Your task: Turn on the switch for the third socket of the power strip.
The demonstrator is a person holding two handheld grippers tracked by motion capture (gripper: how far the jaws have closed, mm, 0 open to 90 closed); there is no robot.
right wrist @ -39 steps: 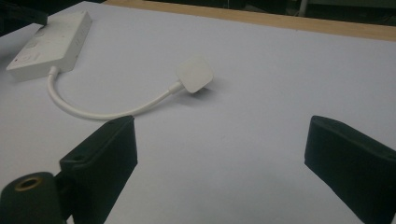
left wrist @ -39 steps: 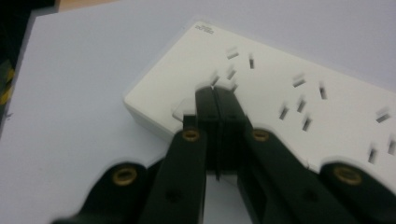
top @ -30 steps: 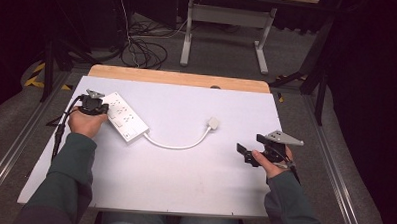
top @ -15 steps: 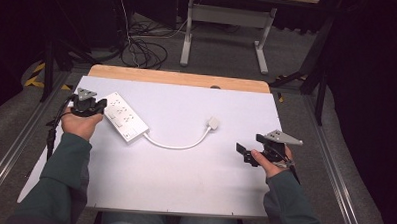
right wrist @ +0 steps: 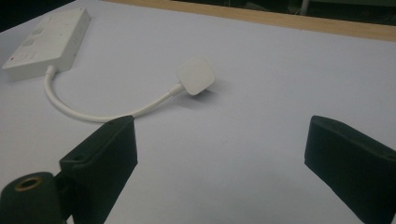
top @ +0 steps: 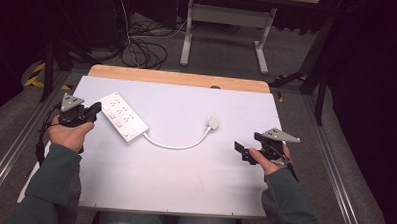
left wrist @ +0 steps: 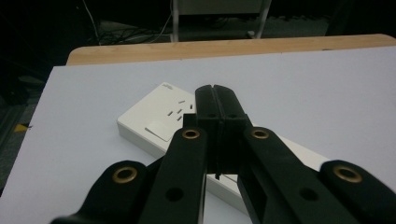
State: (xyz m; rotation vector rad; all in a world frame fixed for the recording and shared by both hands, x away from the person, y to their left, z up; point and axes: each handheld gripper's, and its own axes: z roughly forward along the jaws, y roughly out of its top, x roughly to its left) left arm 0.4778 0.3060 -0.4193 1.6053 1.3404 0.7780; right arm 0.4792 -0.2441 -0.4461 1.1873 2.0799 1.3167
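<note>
One white power strip (top: 123,117); one cable (top: 178,144) ending in one plug (top: 213,123); two grippers, left gripper (top: 92,112) and right gripper (top: 239,149); one table (top: 184,181).

I see a white table top (top: 184,186) with wide bare room across its near half and its whole right side. Three things take up space on it. A white power strip (top: 123,117) lies slantwise at the left. Its cord (top: 178,144) sags in a low curve toward the middle. The flat white plug (top: 213,123) rests at the cord's end, near the centre. My left gripper (top: 93,112), jaws pressed together, sits just beside the strip's near left end. My right gripper (top: 239,149), jaws spread wide, sits well apart from the plug, with bare surface between them. Beyond the plug, the far strip of table lies bare.
</note>
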